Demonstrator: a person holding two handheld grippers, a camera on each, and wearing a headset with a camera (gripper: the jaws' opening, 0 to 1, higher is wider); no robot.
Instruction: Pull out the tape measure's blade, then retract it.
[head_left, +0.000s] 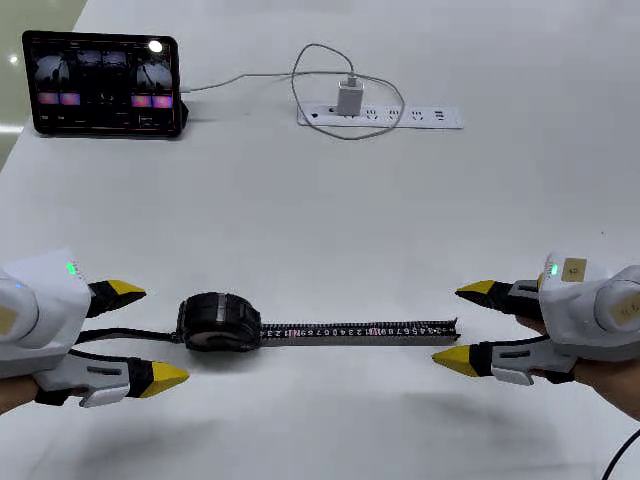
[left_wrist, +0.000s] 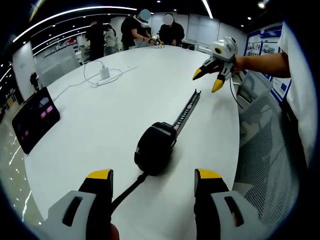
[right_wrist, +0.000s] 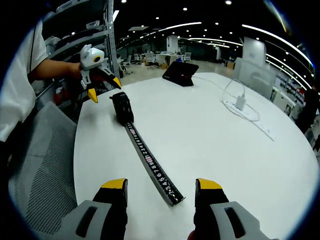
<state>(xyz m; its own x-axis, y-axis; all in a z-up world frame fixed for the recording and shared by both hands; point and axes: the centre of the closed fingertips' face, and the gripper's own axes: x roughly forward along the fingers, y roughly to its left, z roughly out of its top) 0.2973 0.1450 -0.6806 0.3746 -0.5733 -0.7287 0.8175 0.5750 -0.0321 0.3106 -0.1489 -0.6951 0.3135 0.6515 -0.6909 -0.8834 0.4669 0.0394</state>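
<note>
The tape measure (head_left: 218, 322) lies on the white table (head_left: 330, 220), its blade (head_left: 360, 330) out flat with the long axis left to right. The tip points at your right gripper (head_left: 449, 325). Your left gripper (head_left: 160, 334) and right gripper both stand wide open, holding nothing.

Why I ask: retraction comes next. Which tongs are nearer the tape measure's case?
Left. The left tongs sit open beside the case; the right tongs sit open at the tip of the blade, its whole pulled-out length from the case.
</note>
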